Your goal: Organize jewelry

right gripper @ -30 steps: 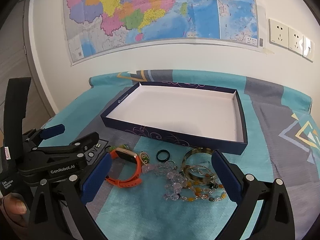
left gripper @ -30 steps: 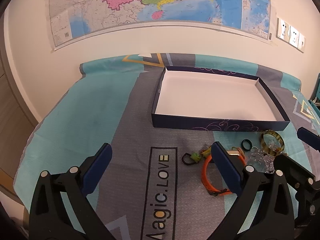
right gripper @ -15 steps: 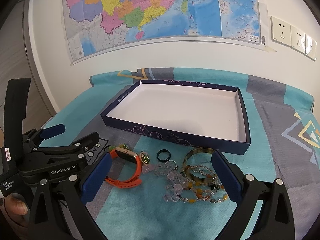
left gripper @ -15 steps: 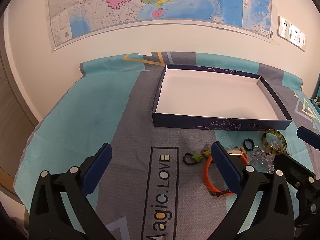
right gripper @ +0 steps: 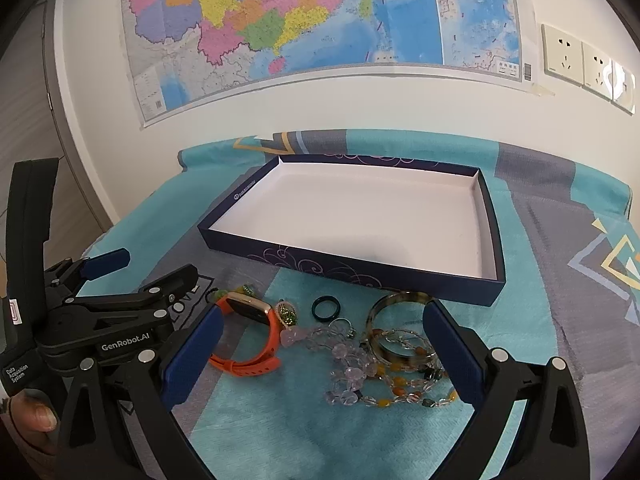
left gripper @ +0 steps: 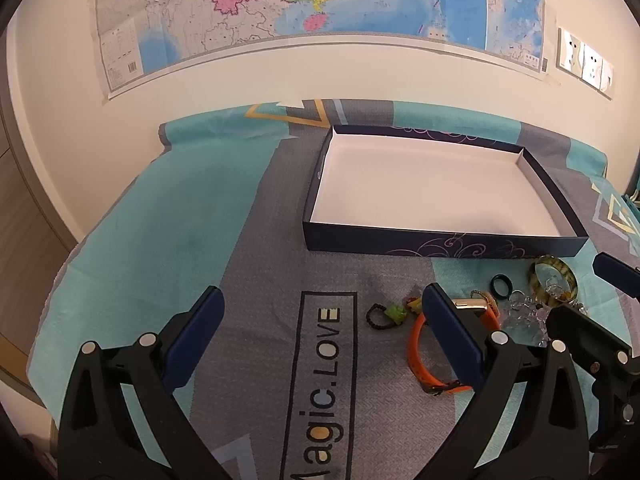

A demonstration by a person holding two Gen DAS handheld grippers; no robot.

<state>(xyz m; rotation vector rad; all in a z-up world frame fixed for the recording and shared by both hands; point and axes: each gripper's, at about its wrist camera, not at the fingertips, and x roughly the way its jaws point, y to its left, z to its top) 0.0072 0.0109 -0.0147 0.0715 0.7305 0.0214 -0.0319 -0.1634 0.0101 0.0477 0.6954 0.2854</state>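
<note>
A shallow dark blue box (right gripper: 494, 240) (left gripper: 440, 242) with a white, empty floor lies on the patterned cloth. In front of it sits a cluster of jewelry: an orange watch (right gripper: 256, 336) (left gripper: 420, 356), a dark ring (right gripper: 326, 307) (left gripper: 503, 285), a mottled bangle (right gripper: 394, 300) (left gripper: 554, 270), clear and amber bead strings (right gripper: 360, 372), and a green charm on a black cord (left gripper: 386, 314). My right gripper (right gripper: 322, 356) is open above the bead strings, holding nothing. My left gripper (left gripper: 320, 328) is open over the cloth, left of the watch.
The cloth (left gripper: 168, 208) covers a table against a white wall with a large map (right gripper: 320, 16) and sockets (right gripper: 584, 64). The left gripper's body (right gripper: 100, 320) and a thumb (right gripper: 38, 416) show at the right view's left edge.
Both cameras have edged forward and slightly down toward the jewelry. The box and jewelry have not moved, and both grippers stay open.
</note>
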